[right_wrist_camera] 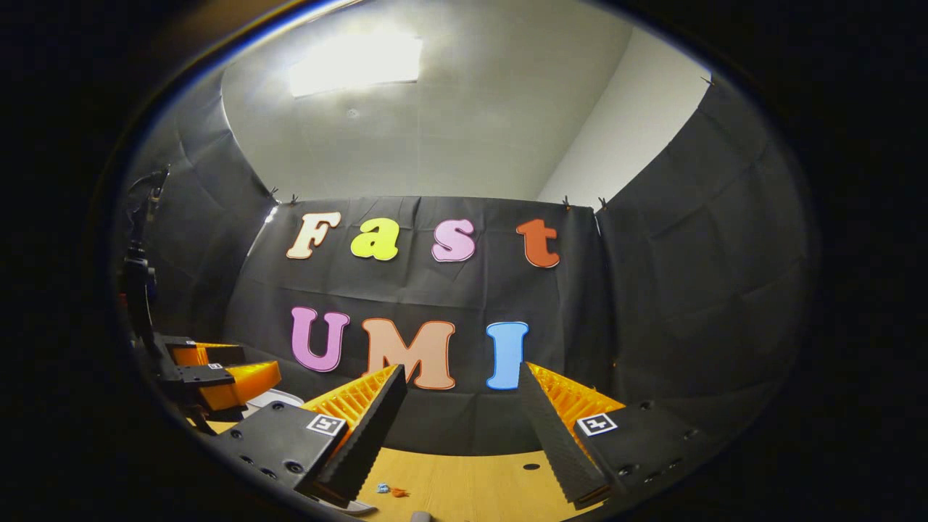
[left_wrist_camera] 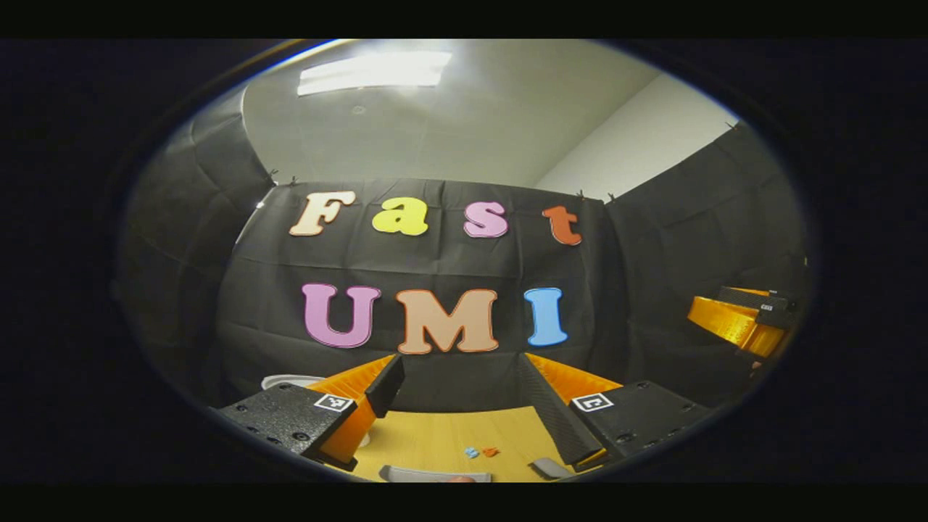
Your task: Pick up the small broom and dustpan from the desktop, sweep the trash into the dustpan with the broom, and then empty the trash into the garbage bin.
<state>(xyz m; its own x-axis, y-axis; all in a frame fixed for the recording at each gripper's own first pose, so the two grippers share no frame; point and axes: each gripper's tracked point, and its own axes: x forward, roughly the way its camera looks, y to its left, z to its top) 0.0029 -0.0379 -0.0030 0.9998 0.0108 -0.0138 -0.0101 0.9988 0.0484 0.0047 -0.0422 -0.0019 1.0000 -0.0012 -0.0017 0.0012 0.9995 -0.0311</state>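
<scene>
Both hand-held grippers, left (left_wrist_camera: pixel 460 395) and right (right_wrist_camera: pixel 459 413), hovered released; trash (left_wrist_camera: pixel 481 452) lay at six o'clock on desk (left_wrist_camera: pixel 435 438), so lowering first seemed wise.

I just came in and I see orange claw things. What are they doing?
A person holds a hand-held gripper in each hand, above a wooden desktop. The left hand-held gripper and the right hand-held gripper are both open and hold nothing. Small blue and orange bits of trash lie on the desktop ahead of them. Grey pieces show at the near edge, too cut off to name. Sweeping has not begun.
</scene>
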